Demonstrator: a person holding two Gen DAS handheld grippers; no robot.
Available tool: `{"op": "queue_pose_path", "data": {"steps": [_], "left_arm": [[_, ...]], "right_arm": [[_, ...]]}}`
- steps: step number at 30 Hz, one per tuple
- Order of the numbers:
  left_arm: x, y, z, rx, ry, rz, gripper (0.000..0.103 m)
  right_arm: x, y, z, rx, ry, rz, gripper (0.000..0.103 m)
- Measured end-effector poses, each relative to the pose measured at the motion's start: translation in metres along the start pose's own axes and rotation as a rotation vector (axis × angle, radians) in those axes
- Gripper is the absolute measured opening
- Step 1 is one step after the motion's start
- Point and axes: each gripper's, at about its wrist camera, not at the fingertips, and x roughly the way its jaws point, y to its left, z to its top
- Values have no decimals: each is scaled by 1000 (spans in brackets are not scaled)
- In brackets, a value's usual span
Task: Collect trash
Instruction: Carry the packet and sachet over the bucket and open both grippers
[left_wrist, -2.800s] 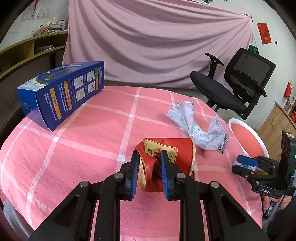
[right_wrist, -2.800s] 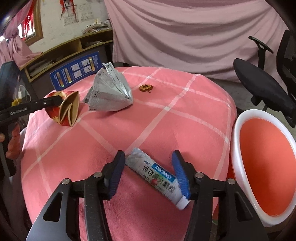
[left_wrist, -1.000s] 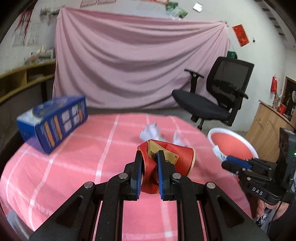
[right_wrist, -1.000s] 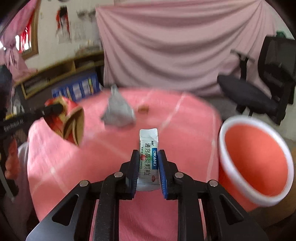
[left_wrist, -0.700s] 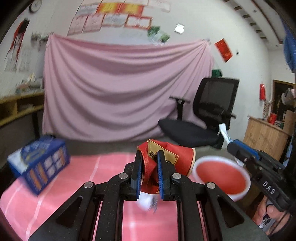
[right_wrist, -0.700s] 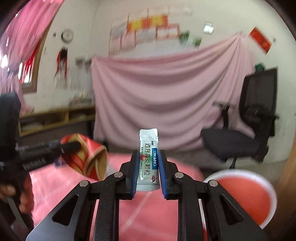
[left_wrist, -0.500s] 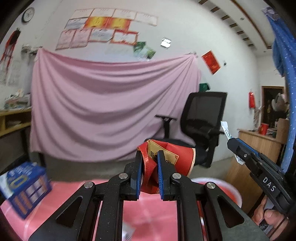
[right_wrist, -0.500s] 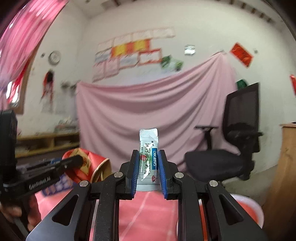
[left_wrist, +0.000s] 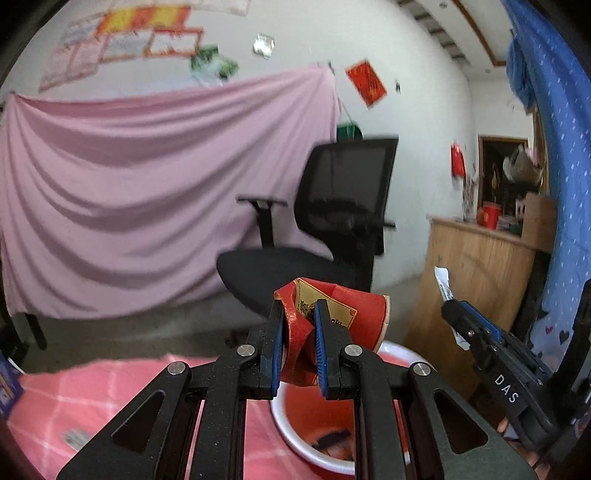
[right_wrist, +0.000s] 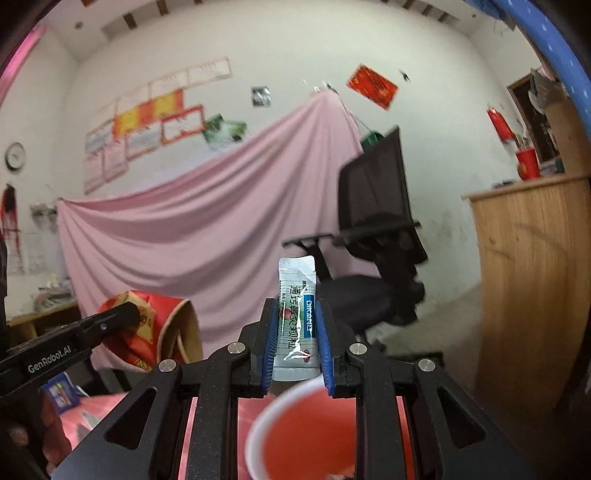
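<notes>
My left gripper (left_wrist: 298, 325) is shut on a crushed red and gold paper cup (left_wrist: 347, 314), held in the air above the near rim of a red bin with a white rim (left_wrist: 295, 439). My right gripper (right_wrist: 295, 325) is shut on a white and blue sachet (right_wrist: 297, 295), which stands upright between the pads above the same bin (right_wrist: 258, 435). The right gripper also shows at the right of the left wrist view (left_wrist: 452, 314) with the sachet tip (left_wrist: 442, 282). The left gripper with the cup (right_wrist: 173, 332) shows at the left of the right wrist view.
The pink checked tablecloth (left_wrist: 92, 391) lies below at the left. A black office chair (left_wrist: 317, 240) stands behind the bin before a pink drape (left_wrist: 129, 203). A wooden cabinet (left_wrist: 480, 288) is at the right. A blue box (right_wrist: 61, 391) sits on the table.
Both grippers have risen from the table with their items and swung right, over the red bin. The table has dropped to the lower edge of both views.
</notes>
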Motion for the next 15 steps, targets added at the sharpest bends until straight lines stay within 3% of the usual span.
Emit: {"op": "queue_pose_path", "data": {"steps": [10,15], "left_arm": [[63,-9,-16,-59,206,1,13],[81,-2,-26,-114,314,-7,14]], "right_arm": [[23,-22,-25,59,177,-39,20],[26,-22,-27,69,208,-45,20]]}}
